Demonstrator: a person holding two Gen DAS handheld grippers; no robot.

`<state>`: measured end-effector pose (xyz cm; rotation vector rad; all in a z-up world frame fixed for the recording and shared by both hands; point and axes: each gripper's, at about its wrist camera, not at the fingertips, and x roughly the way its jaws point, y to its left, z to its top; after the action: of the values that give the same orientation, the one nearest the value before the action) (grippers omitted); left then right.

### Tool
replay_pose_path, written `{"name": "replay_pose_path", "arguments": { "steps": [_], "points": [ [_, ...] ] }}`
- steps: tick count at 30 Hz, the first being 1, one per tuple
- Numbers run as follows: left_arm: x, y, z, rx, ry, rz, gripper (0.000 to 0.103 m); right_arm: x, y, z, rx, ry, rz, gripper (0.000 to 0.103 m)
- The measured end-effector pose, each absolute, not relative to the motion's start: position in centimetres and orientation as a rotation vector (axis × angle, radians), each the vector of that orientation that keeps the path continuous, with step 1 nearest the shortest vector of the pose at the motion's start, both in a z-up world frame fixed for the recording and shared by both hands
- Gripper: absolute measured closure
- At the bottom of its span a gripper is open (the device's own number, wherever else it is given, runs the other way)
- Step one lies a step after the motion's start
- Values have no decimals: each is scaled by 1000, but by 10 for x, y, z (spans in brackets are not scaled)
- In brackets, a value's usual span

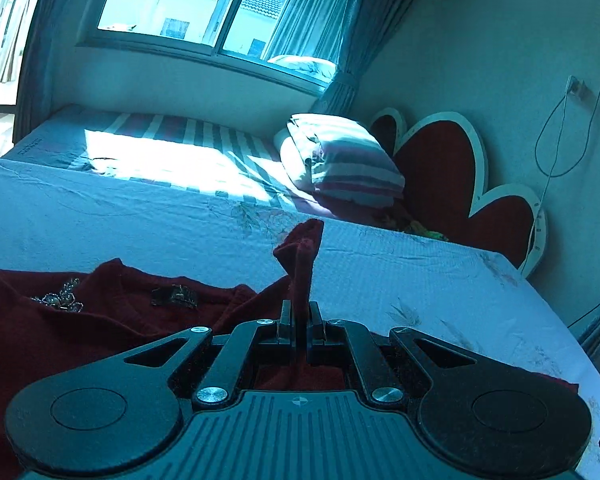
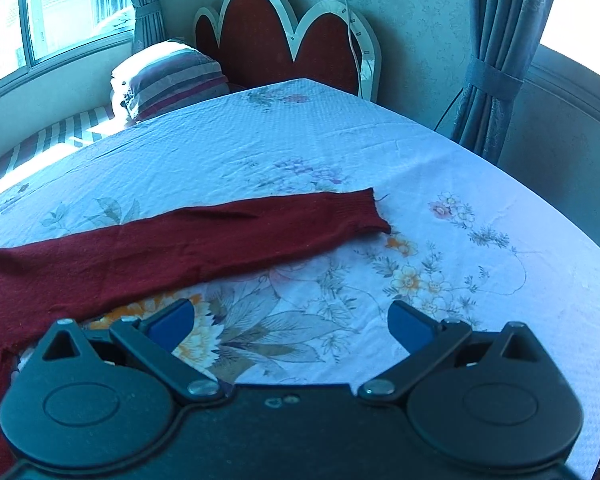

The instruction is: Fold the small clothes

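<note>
In the left wrist view, the left gripper [image 1: 301, 316] sat at the bottom centre of the frame with its jaws pressed together on a strip of dark red knit, the cuffed end of a sleeve [image 1: 303, 252] that rose from between the fingers and flopped over at its tip. The rest of the maroon sweater [image 1: 112, 304] lay spread across the lower left of the frame on the floral bedsheet [image 1: 440, 280], its beaded trim [image 1: 60, 299] and neck label [image 1: 175, 296] facing up. More of the same red fabric showed beneath the gripper body.

In the right wrist view, the right gripper [image 2: 291, 322] was at the bottom of the frame, its blue-padded fingers [image 2: 172, 322] spread wide with nothing between them, only the flowered sheet [image 2: 340, 140] showing in the gap. The sweater's other sleeve [image 2: 220, 232] lay flat on the sheet, running from the left edge toward the centre right, its ribbed cuff [image 2: 364, 212] ending just above and well apart from the fingers. The sweater body filled the lower left corner beside the left finger.

A striped pillow [image 2: 172, 76] sat at the upper left, next to a red scalloped headboard [image 2: 268, 36] at top centre. Tied curtains [image 2: 488, 68] hung at the upper right.
</note>
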<state>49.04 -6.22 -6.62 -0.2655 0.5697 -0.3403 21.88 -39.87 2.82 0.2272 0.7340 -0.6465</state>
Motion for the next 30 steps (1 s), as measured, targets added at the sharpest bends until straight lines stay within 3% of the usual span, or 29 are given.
{"name": "replay_pose_path", "arguments": {
  "steps": [8,9,10,12,13,18,21,24,30],
  "points": [
    [481,-80,-82,-118,672,-368,99,217,-405,20,229,758,-648,0],
    [474,-77,-80,-87,682,-366,95,218,-404,20,229,759,-646,0],
    [465,-68,-78,-64,673,-369,86,219,-404,20,228,758,-647,0],
    [449,-41,-68,-62,621,-330,6,222,-402,20,229,755,-647,0],
    [435,-19,-62,-71,560,-290,0,223,-401,20,230,752,-645,0],
    [430,78,-53,-64,545,-17,1,230,-389,16,223,754,-636,0],
    [449,127,-63,-112,592,132,6,240,-376,11,217,765,-616,0],
    [471,156,-99,-90,761,251,9,251,-358,11,210,762,-591,0],
    [459,173,-86,-157,636,180,10,277,-315,23,168,730,-521,0]
  ]
}}
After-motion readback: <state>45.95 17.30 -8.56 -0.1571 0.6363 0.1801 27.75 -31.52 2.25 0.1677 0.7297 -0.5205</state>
